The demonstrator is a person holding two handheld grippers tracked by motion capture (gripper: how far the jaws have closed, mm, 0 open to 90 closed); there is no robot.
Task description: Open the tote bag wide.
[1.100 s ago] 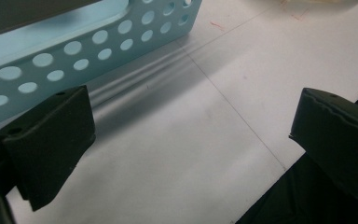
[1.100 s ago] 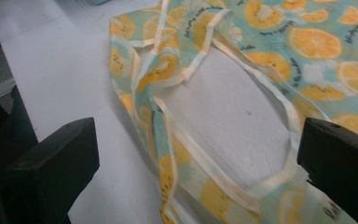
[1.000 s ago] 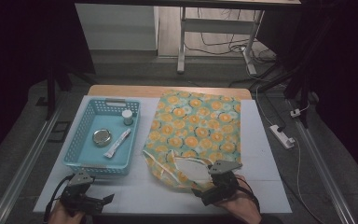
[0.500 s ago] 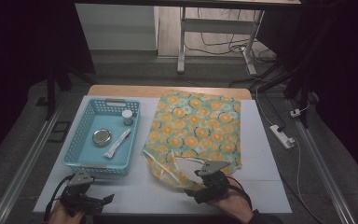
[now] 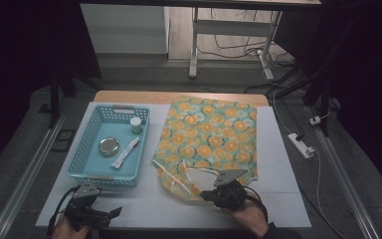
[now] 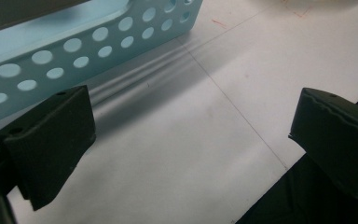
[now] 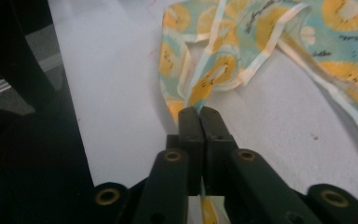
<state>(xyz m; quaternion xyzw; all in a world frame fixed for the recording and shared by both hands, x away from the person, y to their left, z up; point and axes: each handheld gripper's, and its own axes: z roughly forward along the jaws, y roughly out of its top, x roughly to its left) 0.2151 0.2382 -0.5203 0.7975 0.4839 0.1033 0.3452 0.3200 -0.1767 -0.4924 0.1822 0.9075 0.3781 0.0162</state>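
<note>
A fabric bag (image 5: 209, 139) printed with orange slices lies flat on the white mat (image 5: 278, 164). At its near edge sits my right gripper (image 5: 206, 193). Its jaws have just been closing, and they now pinch a fold of the bag's hem. In the right gripper view the right gripper (image 7: 199, 112) is shut tight on that printed strip (image 7: 209, 88), with the rest of the bag (image 7: 335, 70) spreading beyond. My left gripper (image 5: 112, 213) rests at the front left, open. The left gripper (image 6: 191, 126) holds nothing, and bare mat shows between its jaws.
A light blue perforated basket (image 5: 79, 164) stands left of the bag, its wall (image 6: 74, 46) close ahead of the left gripper. Inside lie a small white-capped bottle (image 5: 136, 124), a round tin (image 5: 109, 147) and a white tube (image 5: 125, 153). A power strip (image 5: 301, 144) lies on the floor at right.
The right gripper's jaws, open at the bag's near edge before, have closed on the hem. The left gripper has stayed put.
</note>
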